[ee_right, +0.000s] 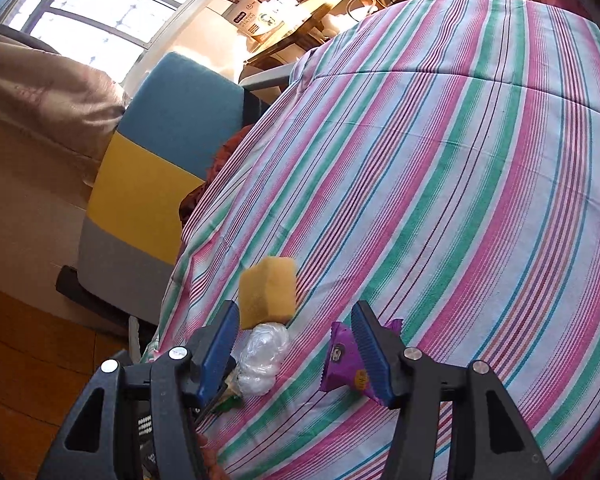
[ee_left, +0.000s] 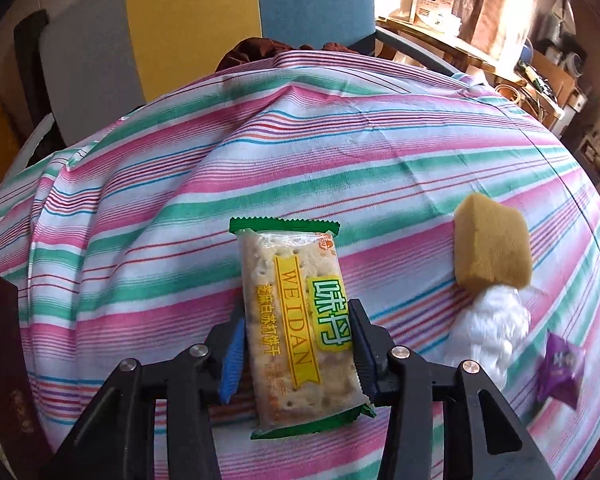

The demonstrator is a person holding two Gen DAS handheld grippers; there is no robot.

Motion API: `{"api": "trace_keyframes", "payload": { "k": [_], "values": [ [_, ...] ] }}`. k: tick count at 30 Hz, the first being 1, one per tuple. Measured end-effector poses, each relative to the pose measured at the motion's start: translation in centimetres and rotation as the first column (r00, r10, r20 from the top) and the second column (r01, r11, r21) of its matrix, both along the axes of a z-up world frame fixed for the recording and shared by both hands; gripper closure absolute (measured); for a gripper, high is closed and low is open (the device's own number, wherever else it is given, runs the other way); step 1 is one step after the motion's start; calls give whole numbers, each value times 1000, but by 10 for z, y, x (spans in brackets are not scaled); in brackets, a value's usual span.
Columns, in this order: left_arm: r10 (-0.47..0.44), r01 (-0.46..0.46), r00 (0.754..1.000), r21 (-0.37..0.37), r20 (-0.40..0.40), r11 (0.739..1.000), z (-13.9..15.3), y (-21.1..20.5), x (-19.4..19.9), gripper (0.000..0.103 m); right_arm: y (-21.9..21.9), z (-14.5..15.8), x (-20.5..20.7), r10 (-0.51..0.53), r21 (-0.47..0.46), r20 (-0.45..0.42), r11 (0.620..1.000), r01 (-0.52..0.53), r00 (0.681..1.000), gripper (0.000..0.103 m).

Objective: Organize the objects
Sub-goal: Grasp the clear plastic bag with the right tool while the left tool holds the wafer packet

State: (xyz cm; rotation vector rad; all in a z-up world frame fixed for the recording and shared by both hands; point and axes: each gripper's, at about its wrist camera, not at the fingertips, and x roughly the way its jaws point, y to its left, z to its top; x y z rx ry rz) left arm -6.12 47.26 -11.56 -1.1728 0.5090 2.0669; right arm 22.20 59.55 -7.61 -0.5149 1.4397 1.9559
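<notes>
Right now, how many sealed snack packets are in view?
2. The cracker packet is clamped between the left gripper fingers; the purple packet lies on the striped cloth by the open right gripper. Others may be hidden.

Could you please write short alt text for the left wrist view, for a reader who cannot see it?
The left tool grips a green-edged cracker packet above a pink, green and white striped cloth. To the right on the cloth lie a yellow sponge, a bunched white plastic bag and a small purple packet.
</notes>
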Motion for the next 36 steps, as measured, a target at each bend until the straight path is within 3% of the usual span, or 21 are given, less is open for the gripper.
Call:
{"api": "trace_keyframes", "payload": {
  "k": [10, 17, 23, 26, 32, 36],
  "values": [
    [-68, 70, 997, 42, -34, 997, -1, -75, 43, 56, 0, -4, -4, 5, 1, 68, 1000, -5, 998, 44],
    [-77, 80, 996, 80, -40, 994, 0, -121, 68, 57, -7, -5, -25, 103, 24, 127, 994, -107, 987, 44],
    [-100, 107, 993, 106, -66, 989, -2, -141, 81, 57, -19, -8, -51, 221, 32, 181, 973, -230, 958, 44],
    [-112, 121, 991, 116, -79, 986, -2, -149, 86, 57, -25, -16, -64, 287, -17, 195, 957, -290, 938, 44],
    [-124, 136, 988, 127, -94, 983, -3, -154, 88, 56, -30, -14, -93, 324, -58, 242, 946, -320, 915, 44],
    [-126, 137, 988, 130, -92, 982, -3, -157, 88, 56, -28, -30, -121, 321, -72, 293, 947, -314, 901, 44]
  ]
}}
